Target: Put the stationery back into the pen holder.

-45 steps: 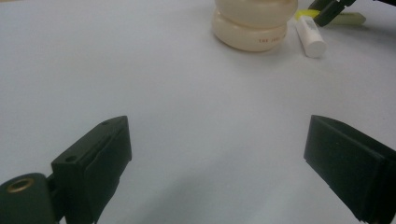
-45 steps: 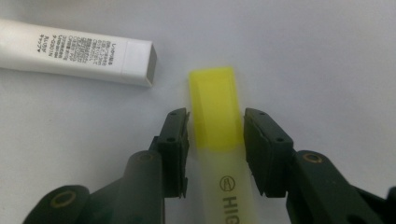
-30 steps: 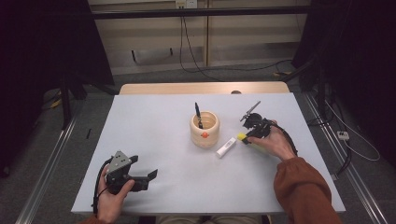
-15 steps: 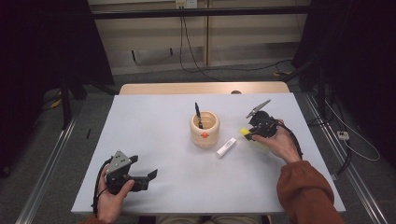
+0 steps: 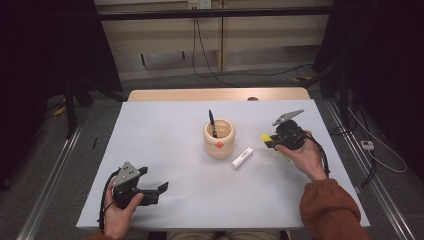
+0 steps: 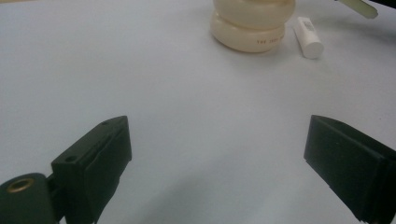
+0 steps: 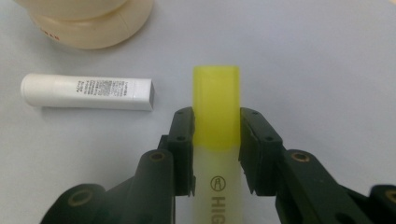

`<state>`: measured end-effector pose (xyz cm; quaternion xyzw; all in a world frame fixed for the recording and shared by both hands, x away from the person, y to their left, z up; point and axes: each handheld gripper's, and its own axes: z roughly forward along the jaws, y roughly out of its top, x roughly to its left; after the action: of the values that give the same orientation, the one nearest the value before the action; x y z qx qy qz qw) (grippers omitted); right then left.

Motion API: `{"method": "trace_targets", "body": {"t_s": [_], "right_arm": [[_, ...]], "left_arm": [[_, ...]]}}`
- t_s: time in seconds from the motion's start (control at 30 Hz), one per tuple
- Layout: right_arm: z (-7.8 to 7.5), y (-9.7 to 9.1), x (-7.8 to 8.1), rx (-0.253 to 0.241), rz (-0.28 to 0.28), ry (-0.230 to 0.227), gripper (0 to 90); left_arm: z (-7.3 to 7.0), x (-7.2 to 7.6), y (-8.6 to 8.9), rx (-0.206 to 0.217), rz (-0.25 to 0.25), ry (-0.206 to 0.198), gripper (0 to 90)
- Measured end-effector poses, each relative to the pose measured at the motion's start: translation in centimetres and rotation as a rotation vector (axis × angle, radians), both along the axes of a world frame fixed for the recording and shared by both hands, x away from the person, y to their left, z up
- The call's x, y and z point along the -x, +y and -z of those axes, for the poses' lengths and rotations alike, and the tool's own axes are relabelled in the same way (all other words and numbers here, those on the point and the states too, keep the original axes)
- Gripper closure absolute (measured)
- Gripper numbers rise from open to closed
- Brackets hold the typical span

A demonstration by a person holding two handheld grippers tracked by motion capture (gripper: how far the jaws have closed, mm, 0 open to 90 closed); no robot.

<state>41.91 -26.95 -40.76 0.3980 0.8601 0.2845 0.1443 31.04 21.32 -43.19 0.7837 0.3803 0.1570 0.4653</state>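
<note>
Right gripper view has the right gripper (image 7: 217, 126) pinching the yellow highlighter (image 7: 217, 112) — its long axis running straight out between the jaws, lifted clear of the table (image 5: 165, 135). The pen cup (image 5: 219, 138) sits just off to that hand's left, nearer it than the left gripper (image 5: 150, 190), whose jaws are spread and empty.

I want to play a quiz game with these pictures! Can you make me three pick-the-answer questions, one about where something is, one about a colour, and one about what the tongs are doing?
1. Where does the white tube lie?
A. inside the cup
B. on the table beside the cream cup
C. in the left tongs

2. What colour is the cap of the marker in the right tongs?
A. yellow
B. red
C. blue

3. How do the left tongs stand?
A. shut on the tube
B. shut on a pen
C. open, with nothing between them

Answers:
1 B: the tube rests flat on the table next to the cream cup.
2 A: the cap between the black jaws is bright yellow.
3 C: just bare table shows between the two wide-apart jaws.
</note>
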Motion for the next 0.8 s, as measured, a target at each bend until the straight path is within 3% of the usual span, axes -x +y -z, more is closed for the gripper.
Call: {"method": "trace_targets", "body": {"t_s": [0.33, 0.6, 0.8], "right_arm": [[-0.3, -0.1, 0.8, -0.057, 0.002, -0.061, 67.0], [-0.9, -0.8, 1.4, -0.142, 0.038, -0.1, 67.0], [-1.2, -0.5, 1.7, -0.205, 0.025, -0.138, 67.0]], "left_arm": [[-0.1, 0.0, 0.0, 0.0, 0.001, -0.001, 7.4], [-0.1, 0.1, 0.0, 0.003, -0.001, -0.001, 7.4], [-0.1, 0.1, 0.0, 0.002, -0.002, -0.001, 7.4]]}}
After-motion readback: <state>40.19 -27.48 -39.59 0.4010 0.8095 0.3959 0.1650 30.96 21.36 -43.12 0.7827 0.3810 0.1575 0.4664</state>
